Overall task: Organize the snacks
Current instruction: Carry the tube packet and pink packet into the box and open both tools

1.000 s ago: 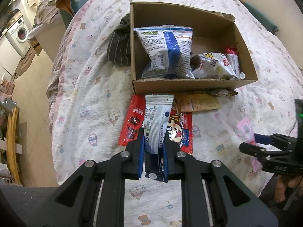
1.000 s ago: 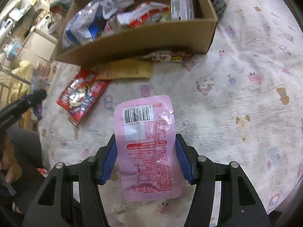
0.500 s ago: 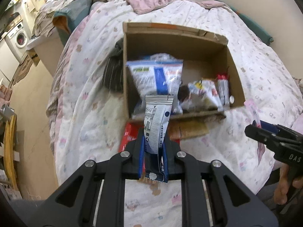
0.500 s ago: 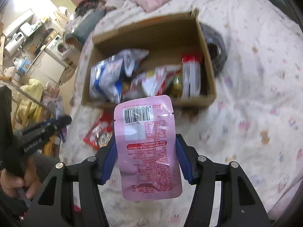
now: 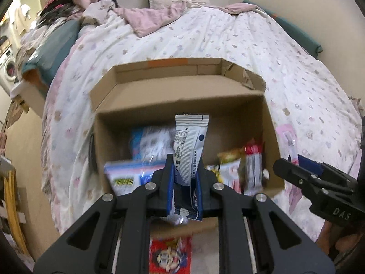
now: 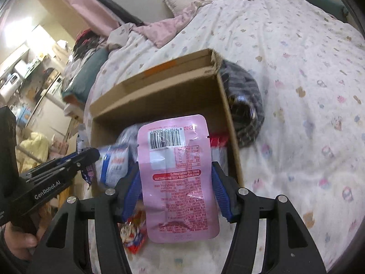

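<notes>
The left tool (image 5: pixel 184 189) is clenching a grey-and-white snack packet (image 5: pixel 189 146) upright above the cardboard box (image 5: pixel 182 89) on the bed (image 5: pixel 285 68); the right tool (image 6: pixel 176 194) is gripping a pink pouch (image 6: pixel 178 178) by its edges over the box's near wall.

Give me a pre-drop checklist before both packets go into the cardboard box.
1. Left gripper clamped on white-and-blue packet: ok.
2. Right gripper clamped on pink pouch: ok.
3. Cardboard box open at the top: ok.
4. Free floor space in the box: cannot tell, snacks fill the near part.
5. Packets directly over the opening: cannot tell.
6. Red packet on the bedspread boxed: not ok.
</notes>
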`<state>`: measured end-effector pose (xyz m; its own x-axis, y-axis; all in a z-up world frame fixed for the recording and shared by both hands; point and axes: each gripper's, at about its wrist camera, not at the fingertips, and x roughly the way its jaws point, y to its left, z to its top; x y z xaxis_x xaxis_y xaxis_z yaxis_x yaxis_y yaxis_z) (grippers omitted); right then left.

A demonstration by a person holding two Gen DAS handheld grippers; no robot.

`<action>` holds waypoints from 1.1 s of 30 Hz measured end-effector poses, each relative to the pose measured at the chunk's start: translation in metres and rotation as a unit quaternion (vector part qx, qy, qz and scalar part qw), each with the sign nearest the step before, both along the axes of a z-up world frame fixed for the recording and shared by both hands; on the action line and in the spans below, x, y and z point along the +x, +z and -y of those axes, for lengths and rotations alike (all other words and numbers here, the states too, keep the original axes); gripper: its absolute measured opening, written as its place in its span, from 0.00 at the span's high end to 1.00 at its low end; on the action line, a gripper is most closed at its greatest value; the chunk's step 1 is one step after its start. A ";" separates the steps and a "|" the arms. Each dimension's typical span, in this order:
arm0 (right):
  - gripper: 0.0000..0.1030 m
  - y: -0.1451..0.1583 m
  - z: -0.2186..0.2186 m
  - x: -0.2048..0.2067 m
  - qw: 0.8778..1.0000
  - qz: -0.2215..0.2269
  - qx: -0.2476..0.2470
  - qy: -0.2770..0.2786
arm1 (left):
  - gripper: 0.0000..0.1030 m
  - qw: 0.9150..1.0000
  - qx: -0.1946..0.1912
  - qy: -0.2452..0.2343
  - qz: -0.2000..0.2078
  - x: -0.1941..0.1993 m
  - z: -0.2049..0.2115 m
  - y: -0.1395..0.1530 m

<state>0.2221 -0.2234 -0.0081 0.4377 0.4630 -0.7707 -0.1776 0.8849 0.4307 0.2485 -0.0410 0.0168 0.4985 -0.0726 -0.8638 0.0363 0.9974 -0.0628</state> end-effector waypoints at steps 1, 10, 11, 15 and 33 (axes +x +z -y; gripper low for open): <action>0.41 -0.001 0.001 0.007 1.000 0.000 0.005 -0.003 | 0.87 1.000 -0.001 -0.001 0.000 0.005 0.002 -0.001; 0.41 -0.021 0.003 0.045 0.999 0.004 -0.003 -0.036 | 0.87 0.999 -0.008 -0.039 0.004 0.034 0.016 -0.019; 0.41 -0.026 0.004 0.048 0.999 -0.006 0.002 -0.040 | 0.85 0.999 -0.012 -0.040 -0.005 0.037 0.017 -0.022; 0.41 -0.033 0.000 0.057 0.999 -0.013 0.001 -0.047 | 0.85 1.000 -0.004 -0.019 -0.024 0.045 0.008 -0.034; 0.41 -0.042 -0.009 0.060 0.998 -0.027 0.030 -0.044 | 0.85 0.999 -0.014 -0.021 -0.019 0.045 0.003 -0.034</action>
